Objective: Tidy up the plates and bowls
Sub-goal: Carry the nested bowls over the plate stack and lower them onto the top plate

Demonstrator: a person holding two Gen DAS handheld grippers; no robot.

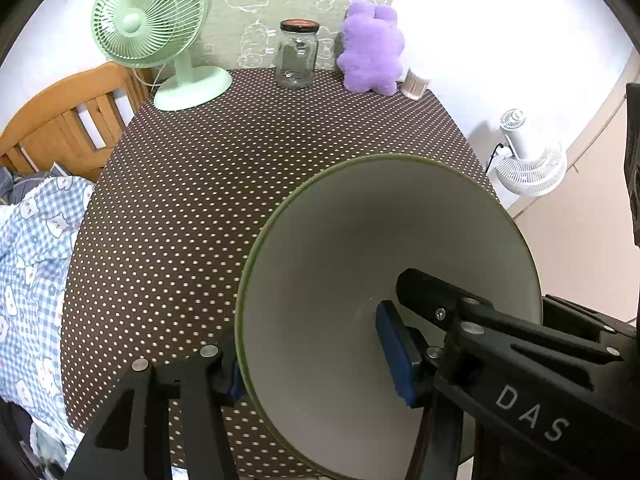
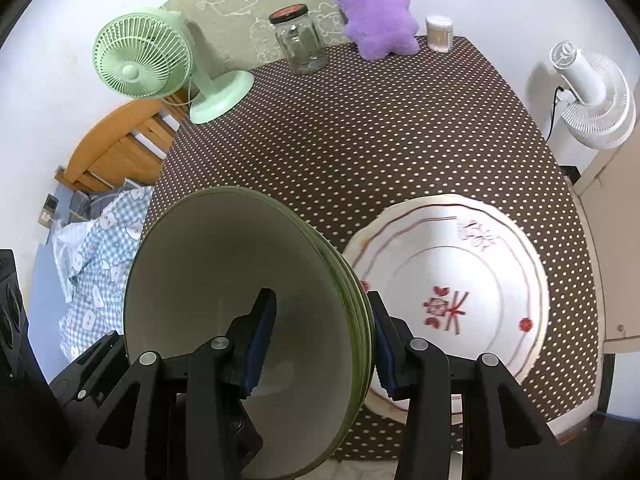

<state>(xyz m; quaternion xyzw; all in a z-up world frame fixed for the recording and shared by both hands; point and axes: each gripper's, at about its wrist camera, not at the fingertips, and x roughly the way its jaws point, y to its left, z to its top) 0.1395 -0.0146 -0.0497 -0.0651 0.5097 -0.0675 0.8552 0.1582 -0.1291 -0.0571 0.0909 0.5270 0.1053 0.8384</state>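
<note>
Nearest the lenses, black tongs pinch green bowls by the rim. Left tongs (image 1: 312,354) clamp one wall of a green bowl (image 1: 360,232), one blue pad inside and the other outside, the bowl tilted above the counter (image 1: 180,200). Right tongs (image 2: 320,336) squeeze the wall of a stack of green bowls (image 2: 224,264), several rims showing at the stack's right edge; whether this is the same bowl as the left tongs hold I cannot tell.

That counter wears a brown cloth with white dots and stands against a white wall. Beyond its left edge lie a bed with blue checked bedding (image 1: 28,264) and a wooden headboard (image 1: 72,120). At the far edge stand a mint desk fan (image 1: 152,36), a purple plush toy (image 1: 372,48), a glass jar (image 1: 298,54) with a dark lid, and a small tub of cotton swabs (image 1: 416,86). A white fan (image 1: 528,160) stands off the right side.

Only the right view shows the white plate (image 2: 448,300) with red floral marks, lying flat on the counter just right of the stack.
</note>
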